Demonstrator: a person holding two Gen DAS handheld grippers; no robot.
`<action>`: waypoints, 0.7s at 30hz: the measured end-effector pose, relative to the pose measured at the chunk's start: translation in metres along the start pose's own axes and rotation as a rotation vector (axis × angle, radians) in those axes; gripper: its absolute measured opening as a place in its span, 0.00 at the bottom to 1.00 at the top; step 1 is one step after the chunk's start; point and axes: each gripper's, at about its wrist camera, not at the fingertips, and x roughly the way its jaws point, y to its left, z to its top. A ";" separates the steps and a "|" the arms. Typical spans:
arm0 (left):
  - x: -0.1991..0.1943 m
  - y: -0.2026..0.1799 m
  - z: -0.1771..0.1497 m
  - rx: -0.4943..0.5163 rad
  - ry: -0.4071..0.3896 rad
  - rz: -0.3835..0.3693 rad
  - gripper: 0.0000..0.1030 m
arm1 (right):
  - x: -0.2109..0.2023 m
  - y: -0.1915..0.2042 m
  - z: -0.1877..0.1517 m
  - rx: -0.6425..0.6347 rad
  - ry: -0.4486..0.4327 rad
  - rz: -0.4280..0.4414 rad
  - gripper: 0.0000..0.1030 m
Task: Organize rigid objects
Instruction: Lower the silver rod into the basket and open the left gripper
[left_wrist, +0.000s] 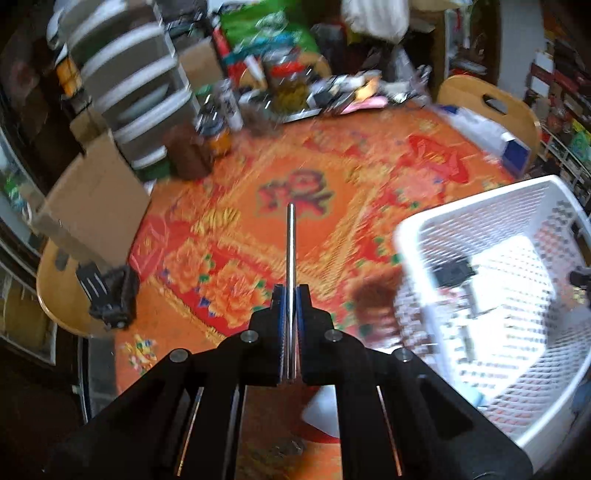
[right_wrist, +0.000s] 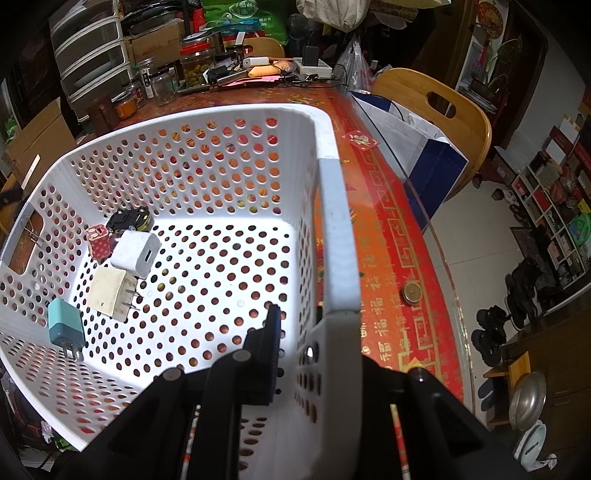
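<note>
A thin, straight, silvery metal rod (left_wrist: 291, 258) runs lengthwise between the two black fingers of the left gripper (left_wrist: 291, 291), pinched along its lower part by the blue-edged pads and jutting well past the fingertips, so its free end stands out above the orange and red floral tablecloth (left_wrist: 229, 206). The fingers are clenched on the rod, which is off the table. The left wrist view is smeared with blur, so the finer detail on the cloth is hard to read.

To the right of the rod sits the white perforated plastic basket (left_wrist: 480, 229). The right gripper (right_wrist: 306, 332) grasps this basket by its near wall: one black finger (right_wrist: 271, 339) shows inside, against the inner face of the white rim (right_wrist: 338, 240), while the other is hidden behind the wall on the outer side.

In the right wrist view, on the basket floor toward its left side, lie a white cube-shaped charger (right_wrist: 136, 254), a cream two-pronged plug adapter (right_wrist: 110, 293), a pale teal charger (right_wrist: 65, 326), a small pink dotted block (right_wrist: 98, 242) and a black and yellow toy car (right_wrist: 129, 218), all close together.

Outside the basket, on the red border of the cloth, lies a brass-coloured coin (right_wrist: 412, 292). A wooden chair (right_wrist: 443, 110) stands at the far right edge of the table.
</note>
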 end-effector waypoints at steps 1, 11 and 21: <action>-0.012 -0.009 0.004 0.018 -0.019 -0.009 0.05 | 0.000 0.000 0.000 0.001 0.000 0.000 0.15; -0.034 -0.144 0.016 0.310 0.017 -0.025 0.05 | 0.000 0.000 0.001 0.000 0.004 0.003 0.15; 0.035 -0.194 -0.006 0.447 0.229 -0.026 0.05 | 0.001 0.001 -0.001 0.002 0.006 0.008 0.15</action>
